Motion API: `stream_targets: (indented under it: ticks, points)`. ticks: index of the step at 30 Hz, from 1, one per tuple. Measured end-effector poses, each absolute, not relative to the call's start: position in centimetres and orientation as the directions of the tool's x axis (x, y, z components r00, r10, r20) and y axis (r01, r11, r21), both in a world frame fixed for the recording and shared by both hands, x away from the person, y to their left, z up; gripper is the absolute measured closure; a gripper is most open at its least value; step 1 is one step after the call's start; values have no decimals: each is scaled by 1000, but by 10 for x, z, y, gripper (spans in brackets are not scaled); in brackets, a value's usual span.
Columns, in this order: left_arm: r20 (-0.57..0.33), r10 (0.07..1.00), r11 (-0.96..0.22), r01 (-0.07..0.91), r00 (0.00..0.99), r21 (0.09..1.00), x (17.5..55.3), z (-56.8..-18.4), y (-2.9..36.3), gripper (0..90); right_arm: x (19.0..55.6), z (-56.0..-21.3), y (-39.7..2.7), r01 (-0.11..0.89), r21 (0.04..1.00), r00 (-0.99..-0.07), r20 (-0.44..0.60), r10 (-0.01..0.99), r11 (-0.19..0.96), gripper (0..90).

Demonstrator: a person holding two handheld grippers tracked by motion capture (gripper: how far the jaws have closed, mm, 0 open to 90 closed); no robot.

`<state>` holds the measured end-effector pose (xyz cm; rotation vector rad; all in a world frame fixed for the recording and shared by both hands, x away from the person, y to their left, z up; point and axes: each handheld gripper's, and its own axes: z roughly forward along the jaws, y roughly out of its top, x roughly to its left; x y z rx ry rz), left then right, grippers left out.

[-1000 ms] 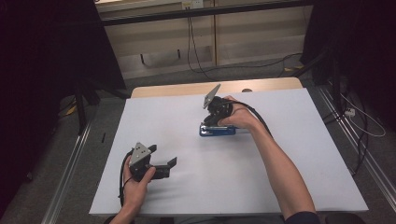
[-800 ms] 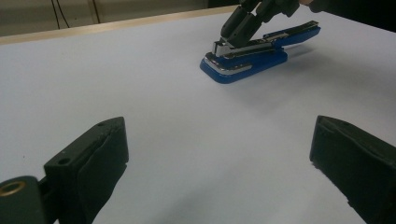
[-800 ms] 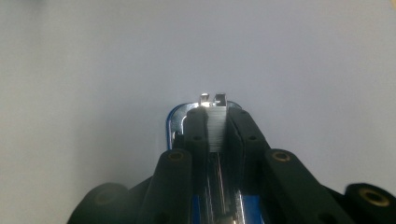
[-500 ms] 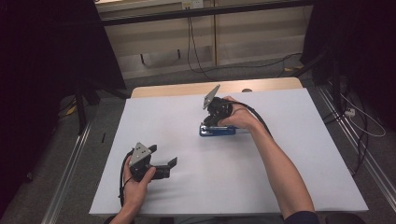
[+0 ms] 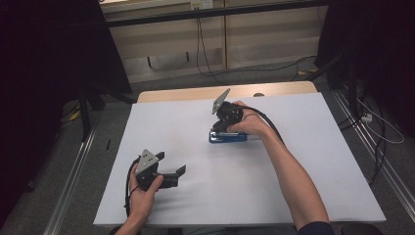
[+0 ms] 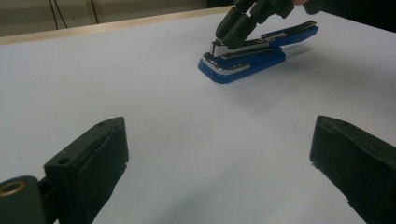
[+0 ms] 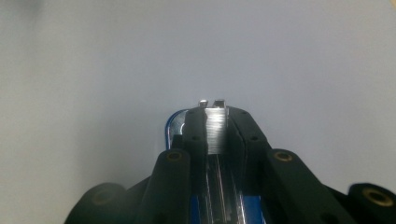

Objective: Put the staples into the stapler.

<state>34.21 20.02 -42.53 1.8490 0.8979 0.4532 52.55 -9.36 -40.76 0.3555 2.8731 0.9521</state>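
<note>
High view: the right hand-held gripper [image 5: 220,128] is clamped on the front end of the blue stapler [image 5: 228,137], which lies mid-counter [image 5: 313,161]. Near the front-left edge, the left hand-held gripper [image 5: 178,172] rests with its 2 jaws wide apart, holding nothing.

A white table [image 5: 313,196] with a wooden far edge [image 5: 195,93] stood on a grey floor [image 5: 161,81]. Behind it ran a pale wall [image 5: 264,44] with cables [image 5: 200,49] hanging down. Dark curtains [image 5: 44,73] hung at both sides, and metal rails [image 5: 68,196] flanked the table.
</note>
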Motion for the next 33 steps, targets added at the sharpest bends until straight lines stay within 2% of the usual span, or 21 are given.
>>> stream_targets:
  ticks: [24,30,33]
  points:
    - [-85,750,-231,380,656,896,342,-425,201,46,525,-407,-96,222,608,-960,0,279,762,711]
    - [-85,750,-232,381,656,895,342,-425,201,46,526,-406,-98,264,616,-946,14,324,742,609]
    - [-84,750,-230,378,656,897,342,-425,200,46,526,-407,-100,292,623,-933,21,358,725,518]
